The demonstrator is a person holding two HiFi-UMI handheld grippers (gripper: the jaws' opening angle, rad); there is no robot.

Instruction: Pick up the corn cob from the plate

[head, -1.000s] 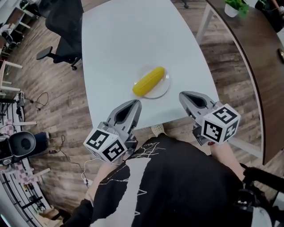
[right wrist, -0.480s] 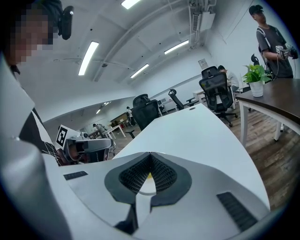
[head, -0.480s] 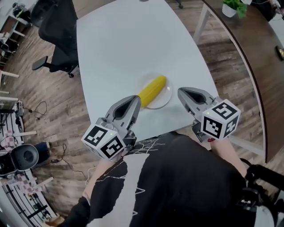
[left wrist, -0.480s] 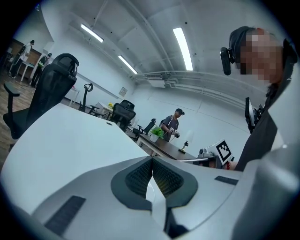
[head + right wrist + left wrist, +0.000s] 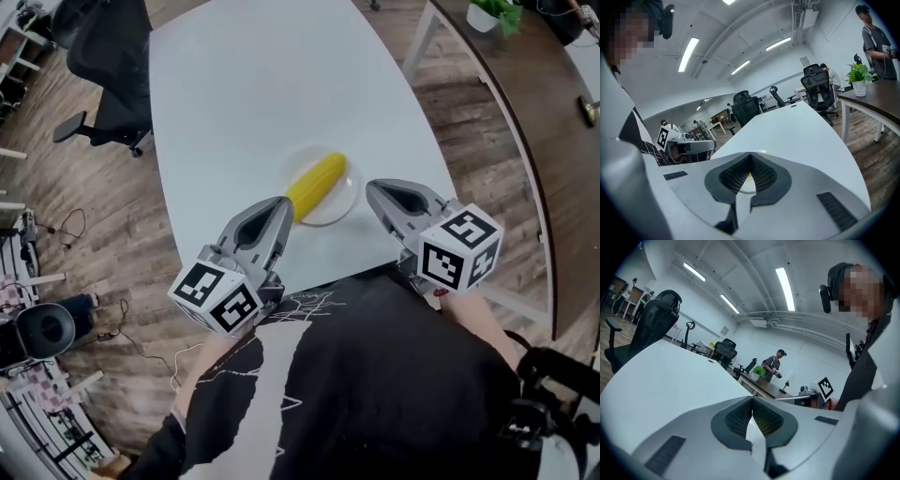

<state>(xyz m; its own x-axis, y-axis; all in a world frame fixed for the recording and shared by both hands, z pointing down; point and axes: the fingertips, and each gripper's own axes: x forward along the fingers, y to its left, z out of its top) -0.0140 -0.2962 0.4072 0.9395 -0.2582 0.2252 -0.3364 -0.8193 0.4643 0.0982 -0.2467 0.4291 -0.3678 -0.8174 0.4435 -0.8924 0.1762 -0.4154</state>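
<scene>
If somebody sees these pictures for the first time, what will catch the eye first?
The bright yellow corn cob stands out most, lying on a round plate near the front edge of the white table. At either side of the plate, the left tongs and right tongs are shut and empty, each carrying a cube with black square markers.

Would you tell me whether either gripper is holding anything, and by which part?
Nothing is held: the left gripper and the right gripper are both shut and empty; the corn cob lies on the plate.
</scene>
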